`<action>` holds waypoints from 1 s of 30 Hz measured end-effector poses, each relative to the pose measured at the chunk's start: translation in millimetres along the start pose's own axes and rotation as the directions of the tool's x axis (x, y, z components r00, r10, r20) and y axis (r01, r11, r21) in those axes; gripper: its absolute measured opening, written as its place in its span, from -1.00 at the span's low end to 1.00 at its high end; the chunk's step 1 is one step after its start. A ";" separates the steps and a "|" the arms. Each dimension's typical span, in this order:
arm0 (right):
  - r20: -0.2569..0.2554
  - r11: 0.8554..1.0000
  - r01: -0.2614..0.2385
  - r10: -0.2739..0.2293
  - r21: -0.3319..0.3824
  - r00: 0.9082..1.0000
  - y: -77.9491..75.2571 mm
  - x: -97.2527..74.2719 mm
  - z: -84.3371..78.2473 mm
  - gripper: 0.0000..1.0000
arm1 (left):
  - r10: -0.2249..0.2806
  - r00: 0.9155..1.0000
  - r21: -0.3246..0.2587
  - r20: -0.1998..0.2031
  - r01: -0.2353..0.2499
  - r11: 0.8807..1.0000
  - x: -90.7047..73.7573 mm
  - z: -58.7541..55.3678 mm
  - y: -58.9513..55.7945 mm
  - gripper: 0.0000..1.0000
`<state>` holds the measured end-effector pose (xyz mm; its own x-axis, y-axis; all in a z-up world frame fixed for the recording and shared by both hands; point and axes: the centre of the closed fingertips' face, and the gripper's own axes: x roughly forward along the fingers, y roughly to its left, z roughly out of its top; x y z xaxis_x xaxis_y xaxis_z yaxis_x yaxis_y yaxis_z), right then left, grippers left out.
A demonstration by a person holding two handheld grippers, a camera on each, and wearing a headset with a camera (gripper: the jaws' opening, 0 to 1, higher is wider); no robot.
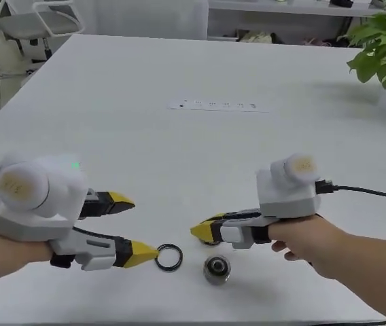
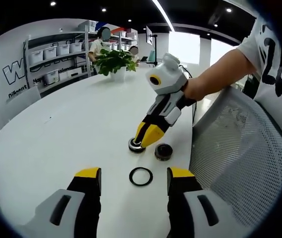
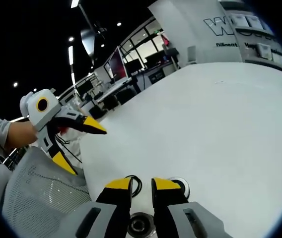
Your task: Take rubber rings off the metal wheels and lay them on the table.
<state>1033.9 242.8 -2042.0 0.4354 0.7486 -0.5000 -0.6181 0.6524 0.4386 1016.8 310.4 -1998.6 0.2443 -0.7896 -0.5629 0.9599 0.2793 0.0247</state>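
Ring-stripping step, prob mid-task. 1 rubber ring (image 1: 169, 257) flat on table (image 1: 200, 149), at 3 o'clock of left gripper (image 1: 143, 227), which is gaping wide, empty. Right gripper (image 1: 197, 232) nearly closed, narrow gap, nothing visibly held, tip at metal wheel (image 2: 136, 145), 1 o'clock of ring. 2nd wheel (image 1: 217, 268) at 4 o'clock. Next, imo: pinch that wheel's rubber, peel off w/o rolling it.

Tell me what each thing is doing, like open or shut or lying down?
left gripper: open, empty.
right gripper: jaws nearly together; grip unclear.
rubber ring: off, lying flat on the table.
loose wheel: flat on the table, apart from both grippers.
other wheel: on the table, at the right gripper's tips.
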 end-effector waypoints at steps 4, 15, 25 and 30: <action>0.022 1.000 0.004 -0.004 0.006 1.000 -2.5 -6.8 2.7 -0.71 | -0.013 1.000 0.019 0.004 0.013 1.000 7.3 8.3 -1.8 0.03; 0.053 0.999 0.049 -0.049 0.003 0.997 -22.0 -22.7 2.8 -0.62 | -0.037 0.999 0.030 0.006 0.037 0.999 25.7 20.0 2.2 0.01; 0.028 0.993 0.107 -0.105 -0.051 0.994 -41.6 -32.0 -9.3 -0.55 | -0.048 0.999 0.019 -0.006 0.049 0.999 41.4 21.8 7.4 0.00; 0.024 0.991 0.116 -0.115 -0.065 0.993 -47.6 -33.3 -14.0 -0.54 | -0.051 0.999 0.005 -0.011 0.051 0.999 50.6 22.2 10.4 -0.02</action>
<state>1039.7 185.2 -2056.8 0.5193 0.6715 -0.5286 -0.6047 0.7258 0.3280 1042.3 261.3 -2008.5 0.1932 -0.7971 -0.5722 0.9718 0.2359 -0.0005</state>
